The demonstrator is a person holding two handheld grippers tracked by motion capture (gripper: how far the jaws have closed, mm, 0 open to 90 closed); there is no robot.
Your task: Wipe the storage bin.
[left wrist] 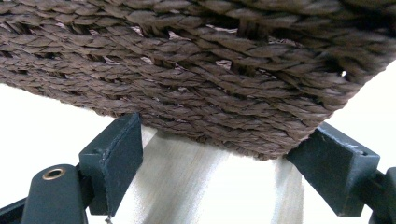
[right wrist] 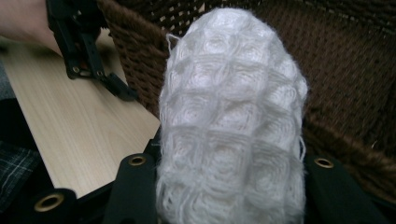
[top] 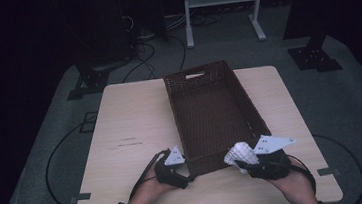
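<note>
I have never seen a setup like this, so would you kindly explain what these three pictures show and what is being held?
A person sits at a wooden table and works with a hand-held gripper in each hand, a tool with two black jaws. The high view looks down from above the person. The other two views come from cameras riding on the grippers. A brown woven basket stands on the table. The left hand-held gripper has its jaws at the basket's near corner, one on each side of it; whether they press on it I cannot tell. The right hand-held gripper is clamped on a white knitted cloth, held at the basket's near edge.
</note>
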